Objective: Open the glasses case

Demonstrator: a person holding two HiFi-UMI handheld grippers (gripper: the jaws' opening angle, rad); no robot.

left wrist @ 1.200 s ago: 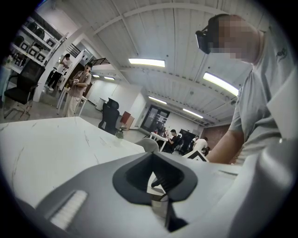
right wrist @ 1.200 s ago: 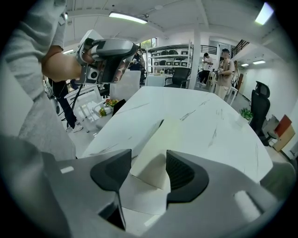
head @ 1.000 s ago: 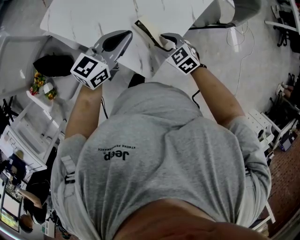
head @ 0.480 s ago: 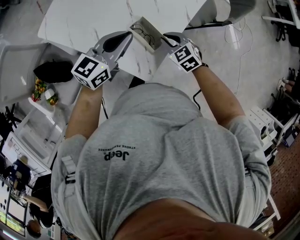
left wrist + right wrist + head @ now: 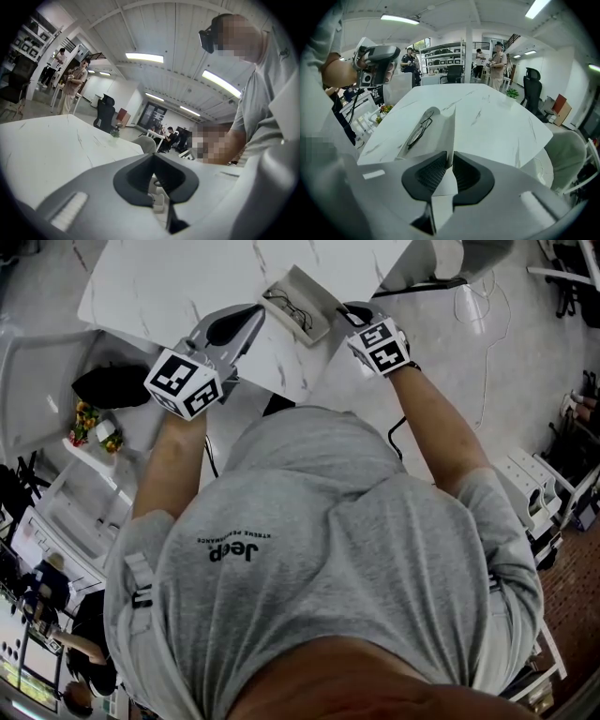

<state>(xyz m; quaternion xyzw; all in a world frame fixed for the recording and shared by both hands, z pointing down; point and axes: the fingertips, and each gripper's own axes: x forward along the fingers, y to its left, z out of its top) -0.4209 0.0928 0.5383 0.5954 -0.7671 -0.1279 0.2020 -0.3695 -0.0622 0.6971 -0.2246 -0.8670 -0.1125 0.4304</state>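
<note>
The glasses case (image 5: pixel 317 298) is seen lying open on the white marbled counter (image 5: pixel 169 277), close to the counter's near edge and between the two tools. A pair of dark-framed glasses (image 5: pixel 286 307) is laid in its left-hand part.

The right tool (image 5: pixel 345 313) is set at the case's right side and is pointed steeply down. In the right gripper view its jaws have just been closing, and the right tool (image 5: pixel 451 157) is now clenched on a thin pale flap of the case, which is pinched edge-on between the ribbed pads. Beyond the pads the case (image 5: pixel 440 126) is spread flat, with the glasses (image 5: pixel 419 129) shown on it to the left of the raised flap.

The left tool (image 5: pixel 258 310) is held nearly level just beside the case's left corner (whether the case is touched cannot be told). In the left gripper view the tips of the left tool (image 5: pixel 152 157) are brought together with nothing between them, and only bare counter (image 5: pixel 47 145) is seen ahead.
</note>
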